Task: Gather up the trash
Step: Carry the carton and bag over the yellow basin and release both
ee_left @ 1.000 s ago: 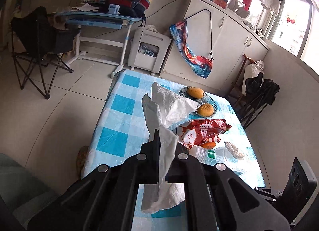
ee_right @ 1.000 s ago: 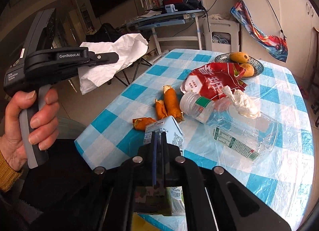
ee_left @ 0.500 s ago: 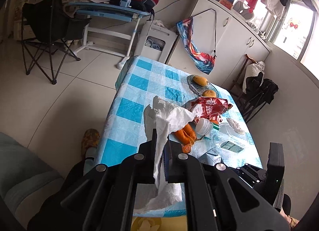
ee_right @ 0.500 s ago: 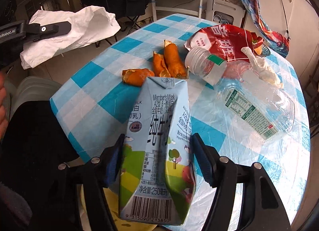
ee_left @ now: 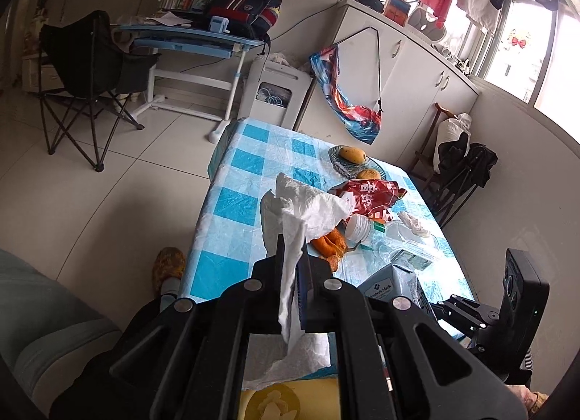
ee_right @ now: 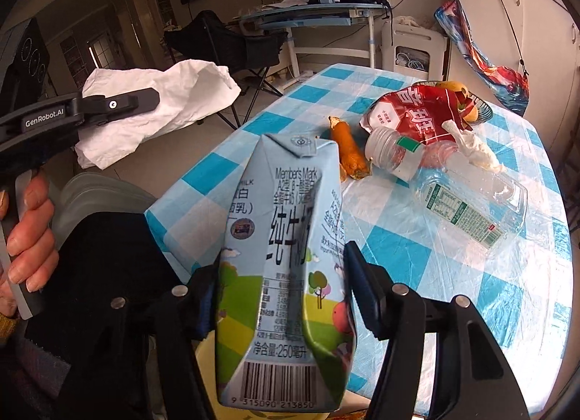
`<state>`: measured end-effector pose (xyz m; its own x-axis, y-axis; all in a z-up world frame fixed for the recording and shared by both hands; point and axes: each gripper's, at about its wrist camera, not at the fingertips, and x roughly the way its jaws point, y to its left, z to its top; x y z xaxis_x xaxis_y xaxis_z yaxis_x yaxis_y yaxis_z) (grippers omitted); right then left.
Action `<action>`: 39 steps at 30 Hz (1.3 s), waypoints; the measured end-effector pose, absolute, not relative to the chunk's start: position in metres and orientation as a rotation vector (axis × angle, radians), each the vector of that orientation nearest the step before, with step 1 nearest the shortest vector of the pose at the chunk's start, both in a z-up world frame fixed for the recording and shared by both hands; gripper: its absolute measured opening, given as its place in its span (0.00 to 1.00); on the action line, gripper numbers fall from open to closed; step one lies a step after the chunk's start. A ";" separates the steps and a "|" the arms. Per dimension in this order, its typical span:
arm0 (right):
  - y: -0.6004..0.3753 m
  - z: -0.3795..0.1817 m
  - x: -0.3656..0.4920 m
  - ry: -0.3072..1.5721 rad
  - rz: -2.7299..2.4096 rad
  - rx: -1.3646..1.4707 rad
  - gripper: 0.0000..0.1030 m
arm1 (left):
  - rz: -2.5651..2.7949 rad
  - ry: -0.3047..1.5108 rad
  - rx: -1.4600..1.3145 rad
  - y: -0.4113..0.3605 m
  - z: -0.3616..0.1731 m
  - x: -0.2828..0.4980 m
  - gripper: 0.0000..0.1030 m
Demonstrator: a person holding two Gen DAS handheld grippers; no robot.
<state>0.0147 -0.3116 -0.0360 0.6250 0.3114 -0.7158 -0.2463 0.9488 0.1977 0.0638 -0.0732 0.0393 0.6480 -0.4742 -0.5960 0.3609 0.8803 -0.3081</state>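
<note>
Table: a long table (ee_left: 232,202) under a blue-and-white checked plastic cloth; everything below is placed by it
Yellow bin: a yellow bin (ee_left: 319,394) sits just below the table's near edge; something pale lies in it, too hidden to name
Right claw: my right claw (ee_right: 281,264) has just been opening its jaws; the pale blue cardboard milk carton (ee_right: 286,220) stands between them, pads pressing both dented sides, hanging off the table's near edge
Left claw: my left claw (ee_left: 291,249) is pinched together on a crumpled white tissue (ee_left: 308,210), held beside the table's near left corner
Step in hand: carrying both pieces to the bin, I judge; I should bring the carton squarely over the yellow mouth before letting go, keep the squeeze light, and let the limp tissue fall straight
Bottle: a clear plastic bottle (ee_right: 453,195) lies on its side mid-table; it looks empty
Dish: a dark glass dish (ee_left: 339,166) at the table's far side holds two yellow fruits (ee_left: 349,154)
Left on the table: a red foil snack bag (ee_right: 417,112); orange peel (ee_right: 349,152)
</note>
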 end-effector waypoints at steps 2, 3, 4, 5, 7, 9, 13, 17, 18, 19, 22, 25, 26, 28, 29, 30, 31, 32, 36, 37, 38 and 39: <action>-0.305 -0.033 0.003 0.836 0.347 0.089 0.58 | -0.489 0.715 -0.150 -0.076 0.044 0.054 0.04; -0.301 -0.033 -0.002 0.851 0.373 0.092 0.58 | -0.495 0.712 -0.143 -0.077 0.046 0.048 0.04; -0.297 -0.035 -0.007 0.869 0.399 0.089 0.58 | -0.501 0.712 -0.137 -0.078 0.047 0.043 0.04; -0.292 -0.038 -0.012 0.884 0.417 0.077 0.58 | -0.504 0.711 -0.129 -0.079 0.048 0.038 0.04; -0.281 -0.047 -0.024 0.931 0.459 0.048 0.58 | -0.513 0.711 -0.116 -0.081 0.049 0.028 0.04; -0.268 -0.058 -0.033 0.980 0.478 -0.004 0.58 | -0.521 0.713 -0.110 -0.082 0.049 0.018 0.04; -0.250 -0.078 -0.038 1.062 0.480 -0.096 0.58 | -0.533 0.721 -0.096 -0.084 0.048 -0.001 0.04; -0.255 -0.081 -0.035 1.064 0.431 -0.085 0.64 | -0.538 0.733 -0.084 -0.083 0.043 -0.018 0.04; -0.259 -0.078 -0.035 1.051 0.420 -0.066 0.65 | -0.539 0.739 -0.082 -0.083 0.041 -0.022 0.04; -0.264 -0.073 -0.036 1.031 0.403 -0.046 0.66 | -0.540 0.746 -0.077 -0.082 0.040 -0.024 0.04; -0.284 -0.056 -0.039 0.940 0.334 0.030 0.69 | -0.544 0.768 -0.058 -0.083 0.034 -0.033 0.04; -0.308 -0.039 -0.043 0.840 0.260 0.133 0.73 | -0.559 0.811 -0.034 -0.087 0.025 -0.041 0.04; -0.315 -0.035 -0.044 0.813 0.240 0.165 0.73 | -0.567 0.833 -0.024 -0.089 0.020 -0.044 0.04; -0.327 -0.030 -0.044 0.773 0.202 0.218 0.74 | -0.596 0.903 -0.001 -0.095 0.006 -0.049 0.04; -0.330 -0.029 -0.043 0.762 0.189 0.237 0.74 | -0.607 0.937 0.008 -0.098 -0.001 -0.051 0.04; -0.333 -0.028 -0.041 0.754 0.179 0.251 0.74 | -0.611 0.967 0.024 -0.102 -0.010 -0.055 0.04; -0.335 -0.027 -0.042 0.746 0.171 0.261 0.74 | -0.618 0.998 0.043 -0.107 -0.018 -0.056 0.04; -0.337 -0.026 -0.044 0.739 0.167 0.265 0.74 | -0.624 1.028 0.057 -0.110 -0.026 -0.058 0.04; -0.338 -0.025 -0.043 0.728 0.169 0.260 0.74 | -0.642 1.135 0.119 -0.124 -0.057 -0.063 0.04; -0.337 -0.025 -0.045 0.728 0.170 0.259 0.74 | -0.643 1.152 0.138 -0.128 -0.062 -0.065 0.04; -0.338 -0.026 -0.045 0.729 0.170 0.258 0.74 | -0.649 1.168 0.158 -0.131 -0.067 -0.067 0.04; -0.338 -0.026 -0.046 0.728 0.170 0.258 0.74 | -0.657 1.182 0.172 -0.134 -0.072 -0.069 0.04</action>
<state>-0.0465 -0.3380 -0.0262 0.7347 0.2419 -0.6338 -0.0639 0.9548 0.2904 -0.0691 -0.1339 -0.0717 0.2190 -0.3851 -0.8965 0.5583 0.8030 -0.2085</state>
